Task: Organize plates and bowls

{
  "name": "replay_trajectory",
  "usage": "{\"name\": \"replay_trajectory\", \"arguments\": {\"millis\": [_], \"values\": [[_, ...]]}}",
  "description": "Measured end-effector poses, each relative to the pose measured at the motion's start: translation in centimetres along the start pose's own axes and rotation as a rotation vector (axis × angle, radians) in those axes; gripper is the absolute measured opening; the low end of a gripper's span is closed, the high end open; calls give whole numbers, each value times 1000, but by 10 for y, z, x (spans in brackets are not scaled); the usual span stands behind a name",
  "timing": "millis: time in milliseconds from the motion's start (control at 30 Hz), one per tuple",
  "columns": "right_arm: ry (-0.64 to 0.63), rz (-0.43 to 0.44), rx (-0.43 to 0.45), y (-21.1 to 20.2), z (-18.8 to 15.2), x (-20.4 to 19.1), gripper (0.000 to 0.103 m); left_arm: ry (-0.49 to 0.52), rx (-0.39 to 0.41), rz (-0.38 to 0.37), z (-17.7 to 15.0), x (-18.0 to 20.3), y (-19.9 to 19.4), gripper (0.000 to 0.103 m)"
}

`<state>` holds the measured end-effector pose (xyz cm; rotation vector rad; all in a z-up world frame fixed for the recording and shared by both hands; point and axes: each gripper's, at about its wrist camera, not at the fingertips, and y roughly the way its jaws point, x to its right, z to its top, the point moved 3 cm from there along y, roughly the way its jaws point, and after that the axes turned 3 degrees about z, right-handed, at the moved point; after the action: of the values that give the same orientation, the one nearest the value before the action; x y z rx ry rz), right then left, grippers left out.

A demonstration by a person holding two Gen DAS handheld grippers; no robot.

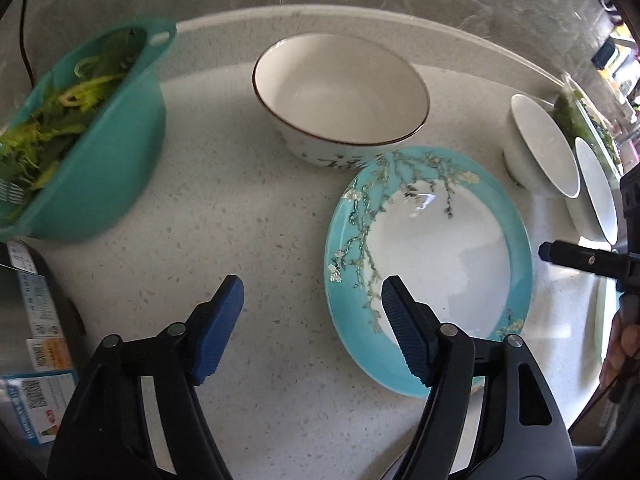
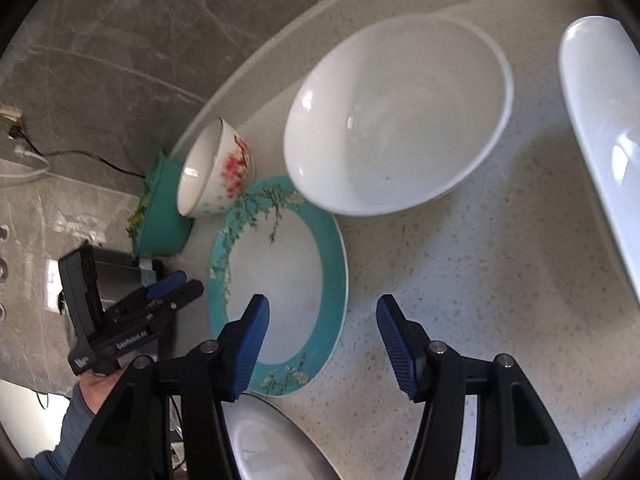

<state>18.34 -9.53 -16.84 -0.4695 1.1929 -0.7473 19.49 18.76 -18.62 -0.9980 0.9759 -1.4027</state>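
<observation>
A turquoise-rimmed plate [image 1: 436, 264] with a branch pattern lies flat on the speckled counter; it also shows in the right wrist view [image 2: 280, 280]. Behind it stands a cream flowered bowl [image 1: 340, 96], which also shows in the right wrist view [image 2: 216, 172]. A plain white bowl [image 2: 400, 112] sits right of the plate, also in the left wrist view [image 1: 540, 148]. My left gripper [image 1: 312, 300] is open and empty, its right finger over the plate's left rim. My right gripper [image 2: 320, 320] is open and empty over the plate's right rim.
A teal colander of greens [image 1: 84, 140] stands at the left. A white dish [image 2: 600, 140] lies at the far right, and another white plate [image 2: 272, 440] lies below the turquoise one. A raised counter edge and a grey marble wall run behind. Labelled packages [image 1: 36, 320] sit at the left edge.
</observation>
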Motion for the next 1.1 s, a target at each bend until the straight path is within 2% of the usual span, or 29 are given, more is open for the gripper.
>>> {"name": "replay_trajectory", "arguments": {"millis": [100, 167, 233, 300, 533, 600, 700, 733, 1100], "values": [[8, -5, -18, 6, 3, 1, 60, 20, -17, -2, 0, 1, 9, 70], [5, -18, -24, 9, 6, 2, 54, 30, -23, 2, 3, 3, 14, 67], [1, -29, -35, 13, 7, -1, 50, 32, -36, -4, 4, 4, 18, 47], [-4, -32, -43, 13, 8, 0, 48, 30, -51, -13, 4, 5, 21, 36], [-2, -17, -84, 24, 9, -3, 27, 24, -59, -56, 2, 8, 27, 24], [-9, -25, -82, 22, 9, -3, 25, 26, -60, -55, 4, 8, 27, 22], [-15, -53, -83, 22, 9, -1, 14, 26, -63, -55, 7, 7, 28, 21], [-18, -59, -84, 22, 9, 0, 13, 28, -64, -54, 8, 11, 30, 21], [-28, -85, -93, 25, 15, -4, 13, 45, -96, -65, 2, 13, 23, 20]]}}
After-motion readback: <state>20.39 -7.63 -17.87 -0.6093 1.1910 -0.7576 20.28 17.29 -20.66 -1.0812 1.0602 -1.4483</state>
